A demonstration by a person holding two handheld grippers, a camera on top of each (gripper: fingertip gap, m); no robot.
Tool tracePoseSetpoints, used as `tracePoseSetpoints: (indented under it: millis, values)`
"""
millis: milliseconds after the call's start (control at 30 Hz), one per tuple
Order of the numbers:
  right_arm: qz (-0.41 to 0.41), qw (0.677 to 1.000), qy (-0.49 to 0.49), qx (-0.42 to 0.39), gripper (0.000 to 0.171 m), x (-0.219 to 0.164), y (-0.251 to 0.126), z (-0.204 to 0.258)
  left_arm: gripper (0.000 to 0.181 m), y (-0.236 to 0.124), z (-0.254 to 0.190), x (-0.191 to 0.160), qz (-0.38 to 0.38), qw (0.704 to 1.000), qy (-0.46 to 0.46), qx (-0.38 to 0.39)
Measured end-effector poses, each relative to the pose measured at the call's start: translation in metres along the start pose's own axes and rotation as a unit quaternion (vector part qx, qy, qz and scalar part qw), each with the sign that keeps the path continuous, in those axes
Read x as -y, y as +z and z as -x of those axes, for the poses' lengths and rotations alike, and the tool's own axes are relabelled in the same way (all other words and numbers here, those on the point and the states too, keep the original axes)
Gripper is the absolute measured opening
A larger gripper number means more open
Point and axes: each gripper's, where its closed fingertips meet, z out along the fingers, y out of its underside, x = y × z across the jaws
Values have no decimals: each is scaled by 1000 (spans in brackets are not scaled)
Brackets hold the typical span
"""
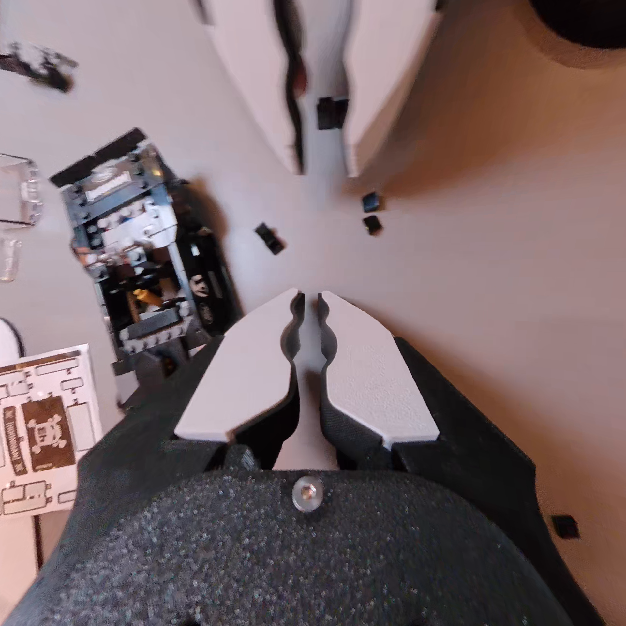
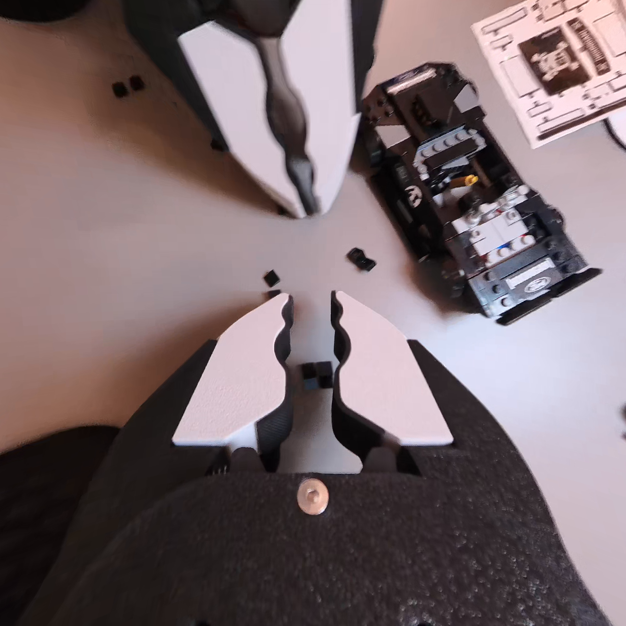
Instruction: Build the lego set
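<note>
- Right gripper (image 2: pixel 311 296): angled down over the pale table (image 2: pixel 135 237); jaws part open with a clear gap. A small black brick (image 2: pixel 316 374) sits in the gap further back, seemingly touching the right finger only; whether it is gripped or lying on the table cannot be told.
- Left gripper (image 1: pixel 311 297): also angled down at the table, facing the right one tip to tip; jaws nearly closed, a narrow slit between the tips, nothing held.
- Loose black pieces lie between the two grippers: a longer curved piece (image 2: pixel 361 260) and two small square tiles (image 2: pixel 272 277), one partly behind the right gripper's fingertip (image 2: pixel 281 299).
- Lego car model (image 2: pixel 474 189): part-built, black with grey and white bricks, on the table just beside the left gripper, interior open, a yellow part inside.
- Sticker sheet (image 2: pixel 555 67): white, beyond the car; it carries a brown skull-and-crossbones sticker and printed outlines.
- Clear plastic parts (image 1: pixel 20 189) at the far edge, blurred.
</note>
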Motion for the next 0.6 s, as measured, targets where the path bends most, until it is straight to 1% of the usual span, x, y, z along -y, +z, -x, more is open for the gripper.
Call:
tracePoseSetpoints:
  millis: [100,167,233,300,433,500,533,600]
  values:
    - [10,1000,-4,1,21,-5,1,12,10,-7,18,4,-30,999,-21,36]
    - [10,1000,-6,-2,21,-5,2,17,13,-14,21,5,-39,998,-29,39]
    - [12,1000,-8,-5,21,-4,3,19,14,-21,14,3,-38,999,-33,20]
    - [12,1000,-10,-9,21,-2,3,19,18,-23,1,0,-29,999,-34,-18]
    - [6,1000,-7,-14,21,0,3,17,19,-16,-16,-9,3,997,-38,-62]
    - [4,1000,-4,-20,21,-1,1,16,17,-10,-22,-15,23,996,-41,-80]
    - [4,1000,-1,-24,21,-2,-1,14,10,-10,-24,-13,18,995,-44,-89]
    - [2,999,10,-37,21,-7,-8,9,9,-8,-17,-14,26,997,-39,-68]
